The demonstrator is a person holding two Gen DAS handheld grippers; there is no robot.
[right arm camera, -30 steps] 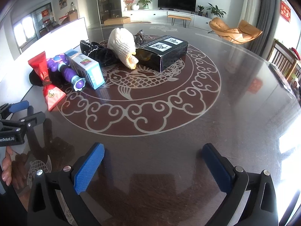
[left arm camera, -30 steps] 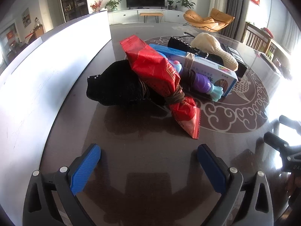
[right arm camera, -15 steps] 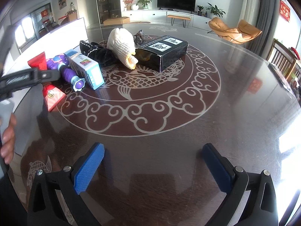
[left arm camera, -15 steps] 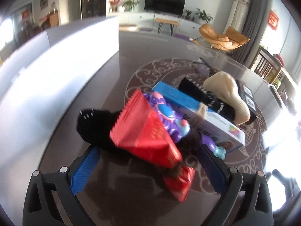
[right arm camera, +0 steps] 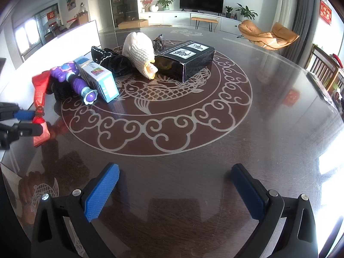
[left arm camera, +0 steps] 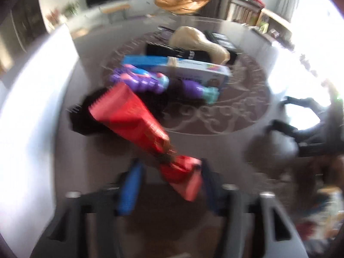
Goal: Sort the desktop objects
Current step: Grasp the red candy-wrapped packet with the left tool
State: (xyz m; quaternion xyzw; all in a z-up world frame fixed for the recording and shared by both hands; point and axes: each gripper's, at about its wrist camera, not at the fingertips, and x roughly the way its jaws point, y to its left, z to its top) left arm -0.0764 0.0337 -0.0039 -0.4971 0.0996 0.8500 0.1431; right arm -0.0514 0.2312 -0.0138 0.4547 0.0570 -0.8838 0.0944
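Now, far left, the left hand-held gripper [right arm camera: 32, 121] had its jaws closing around the lower end of the red packet [right arm camera: 39, 99], near the packet's tied neck; the left wrist view was too blurred to tell whether the pads pressed the packet yet. That packet slanted up from between the blue pads [left arm camera: 129, 191], its top end resting against a black cloth [right arm camera: 60, 90] at the left edge of the tabletop [right arm camera: 268, 111]. Just right of it lay the purple toy [right arm camera: 80, 83], pressed up alongside the blue-and-white box [right arm camera: 101, 79]. Next along, a black studded pouch [right arm camera: 111, 61] sat behind that box, touching the cream knitted piece [right arm camera: 139, 53]. A small dark wrapper [right arm camera: 159, 43] peeked up behind the knit. Further right stood the black box [right arm camera: 189, 60] with white labels on top, its near corner over the fish pattern in the tabletop's middle. Down in front, the right hand-held gripper [right arm camera: 175, 191] hovered with jaws spread wide, nothing between them, well apart from the pile. Behind the left side stood a white board [right arm camera: 64, 38].
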